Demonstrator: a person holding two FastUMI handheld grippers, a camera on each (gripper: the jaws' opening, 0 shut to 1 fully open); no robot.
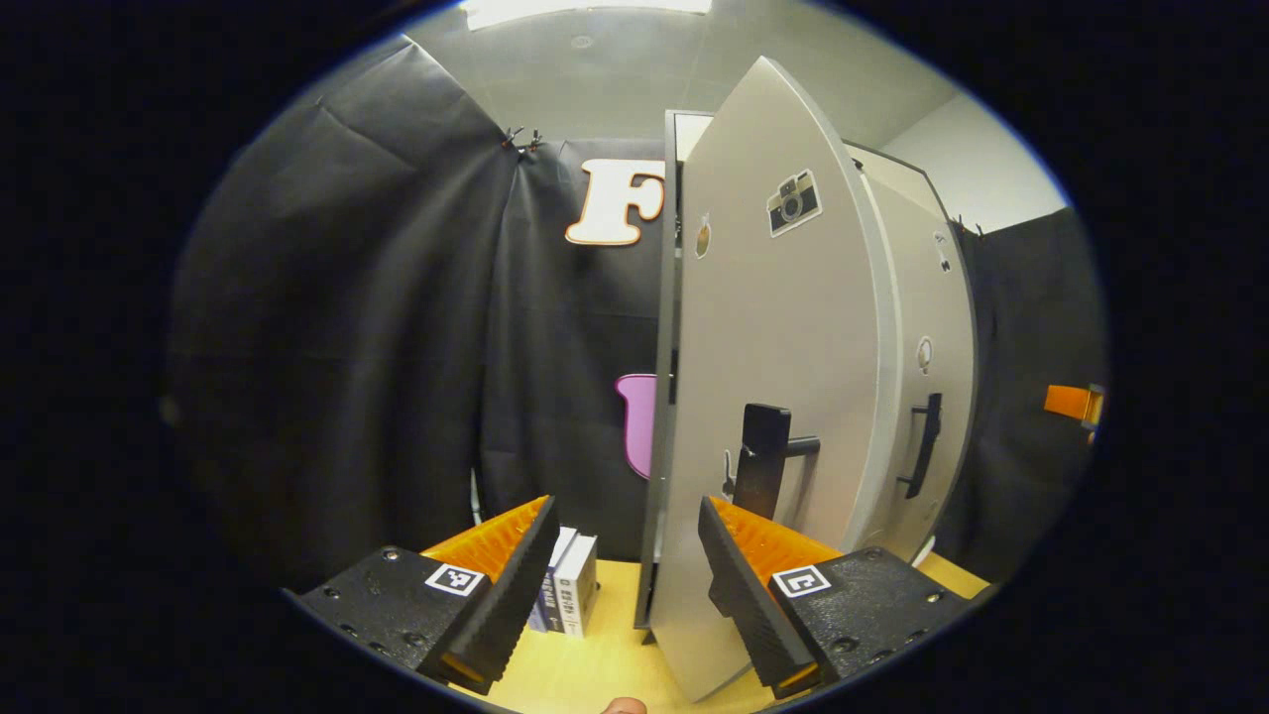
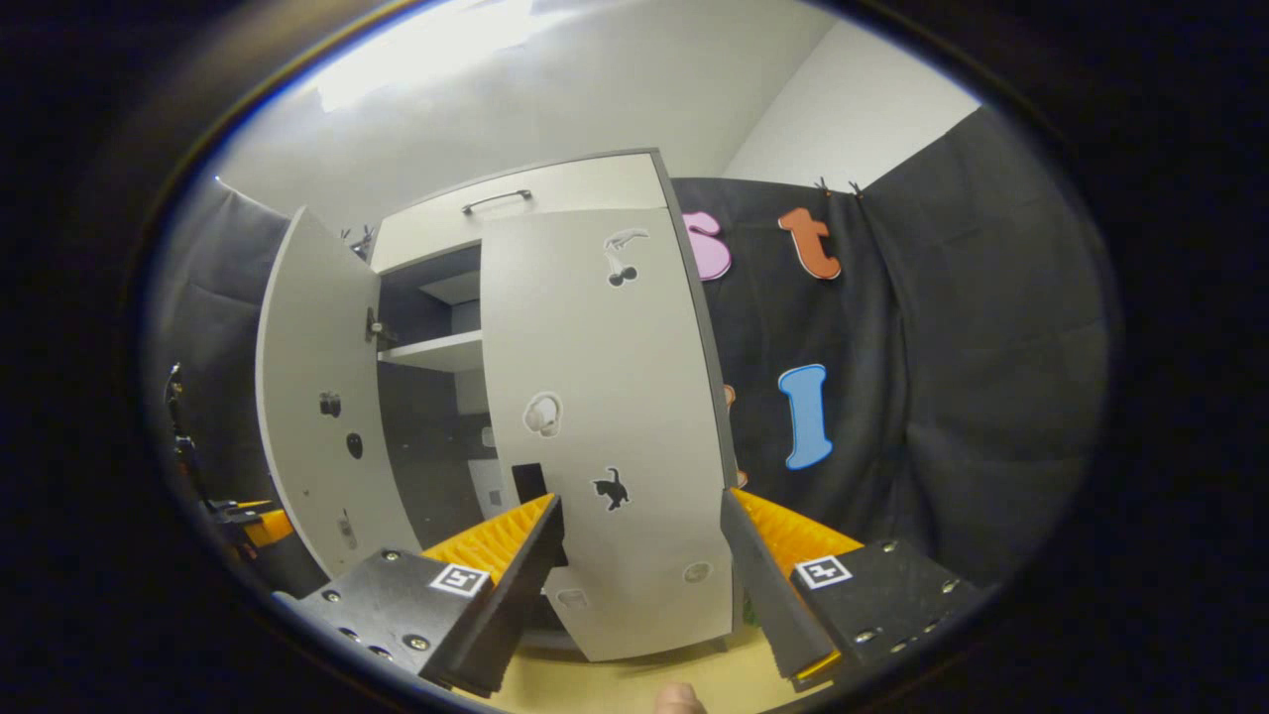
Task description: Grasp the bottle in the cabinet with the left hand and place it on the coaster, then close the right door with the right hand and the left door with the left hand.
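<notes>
A: How does the left gripper (image 1: 627,595) stand?
B: Spread wide, nothing between its fingers. In the left gripper view it hangs just before the edge of the left door (image 1: 773,377), which stands ajar and takes the frame from 12 down to 6 o'clock. I cannot tell whether the finger at 5 o'clock touches the door or only overlaps it.
A: And the right gripper (image 2: 642,585)?
B: Also wide apart and bare. In the right gripper view the right door (image 2: 605,416) sits dead centre, shut against the cabinet (image 2: 516,203), its lower edge between the fingers; contact is unclear there too.
A: Where is the bottle?
B: I can't make it out. The cabinet's inside, at 9 o'clock in the right gripper view, shows a shelf (image 2: 436,350) and dark space below; the rest lies behind the door.
A: Anything else cut off?
B: Some books (image 1: 570,595) stand on the table (image 1: 605,664) at 6 o'clock in the left gripper view, partly behind the left finger. The left door's handle (image 1: 763,466) is half covered by the right finger. A fingertip (image 2: 679,699) pokes in at the bottom rim of the right gripper view.
</notes>
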